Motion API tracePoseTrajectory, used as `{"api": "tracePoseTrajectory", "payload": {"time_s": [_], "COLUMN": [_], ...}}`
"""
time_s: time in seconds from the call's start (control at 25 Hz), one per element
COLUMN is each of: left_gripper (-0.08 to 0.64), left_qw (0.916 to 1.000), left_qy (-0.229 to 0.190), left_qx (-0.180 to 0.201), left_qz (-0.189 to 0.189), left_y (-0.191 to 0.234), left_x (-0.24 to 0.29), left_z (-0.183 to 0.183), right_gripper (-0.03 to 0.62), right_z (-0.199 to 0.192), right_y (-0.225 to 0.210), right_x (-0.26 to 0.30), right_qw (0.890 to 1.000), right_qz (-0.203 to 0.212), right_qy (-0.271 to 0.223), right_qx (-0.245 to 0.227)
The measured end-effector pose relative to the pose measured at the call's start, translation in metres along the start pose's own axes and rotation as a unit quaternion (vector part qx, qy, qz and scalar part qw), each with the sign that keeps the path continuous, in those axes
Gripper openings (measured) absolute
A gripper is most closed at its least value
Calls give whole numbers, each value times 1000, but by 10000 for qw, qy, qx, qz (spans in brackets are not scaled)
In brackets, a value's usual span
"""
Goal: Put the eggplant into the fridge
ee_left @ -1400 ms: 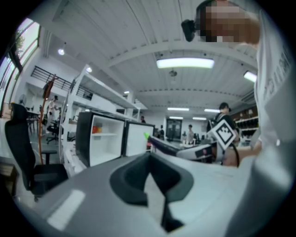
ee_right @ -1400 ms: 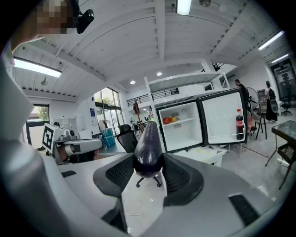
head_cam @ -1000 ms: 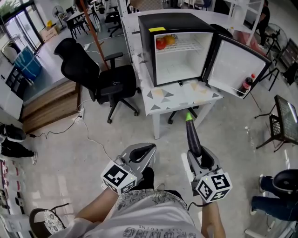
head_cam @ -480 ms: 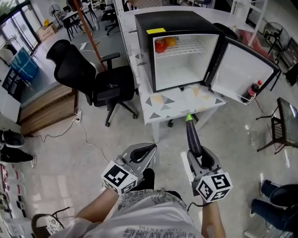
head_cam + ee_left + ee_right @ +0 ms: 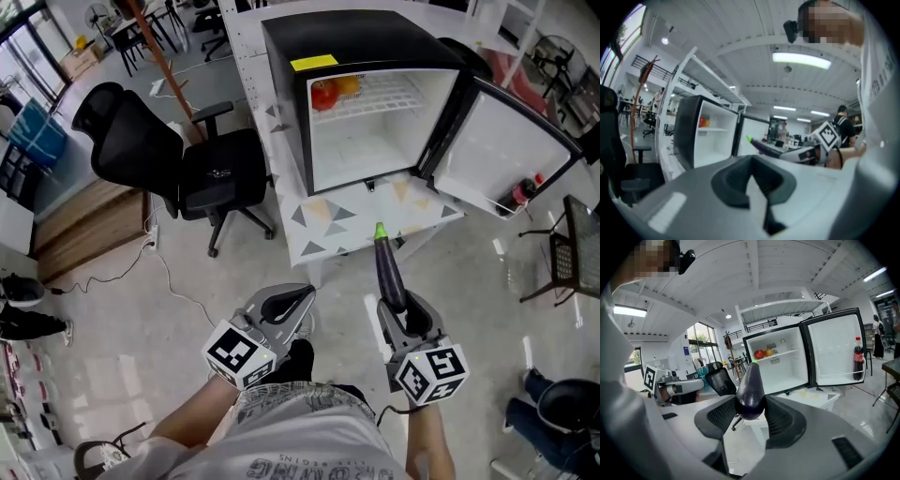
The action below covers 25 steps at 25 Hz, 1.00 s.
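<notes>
The right gripper (image 5: 751, 400) was clamped on the thick end of the eggplant (image 5: 750, 387), its two dark pads pressed against the purple skin on either side; the eggplant stuck out forward past the jaws, its green tip aimed towards the fridge (image 5: 356, 37); it was outside the fridge, held in the air in front of the desk (image 5: 349, 225).

The left gripper (image 5: 752, 176) was pressed together with nothing between its jaws; in the head view it sat to the left of the right gripper, both held close in front of the person's body, each with its marker cube nearest the person.

The fridge, black outside and white inside, stood on the desk, whose light top bore a pattern of triangles; its door (image 5: 502, 150) was swung wide open to the right; a red fruit (image 5: 323, 92) and an orange one (image 5: 347, 84) lay side by side at the left end of the upper wire shelf; the space under that shelf looked bare; a dark bottle (image 5: 523, 192) with a red cap stood in the door's rack.

A black office chair (image 5: 159, 155) stood on the floor just left of the desk.
</notes>
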<state>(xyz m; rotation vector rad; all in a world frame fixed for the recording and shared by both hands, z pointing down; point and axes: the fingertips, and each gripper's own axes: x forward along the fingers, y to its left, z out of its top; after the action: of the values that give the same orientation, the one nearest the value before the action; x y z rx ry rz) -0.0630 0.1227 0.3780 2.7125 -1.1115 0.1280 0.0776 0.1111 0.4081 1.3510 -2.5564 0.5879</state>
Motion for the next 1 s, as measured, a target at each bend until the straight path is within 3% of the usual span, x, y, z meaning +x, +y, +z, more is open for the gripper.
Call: {"api": "tracePoseTrajectory", "payload": {"time_s": [0.52,1.0], "left_gripper": [6,6], "left_qw": [9994,9977], "left_qy": [128,149], "left_qx": [-120,51], "left_qz": [-282,-655], "left_y": [88,152], "left_x": [50,91], "left_z": [18,45], "right_gripper": [189,189], "right_z": [37,81], "right_y": [-29,-50], "right_x": [84,138], "right_qw": [9995,9975], "right_qz": [-279,-683], "right_qy": [58,-116], "right_qx": [152,106]}}
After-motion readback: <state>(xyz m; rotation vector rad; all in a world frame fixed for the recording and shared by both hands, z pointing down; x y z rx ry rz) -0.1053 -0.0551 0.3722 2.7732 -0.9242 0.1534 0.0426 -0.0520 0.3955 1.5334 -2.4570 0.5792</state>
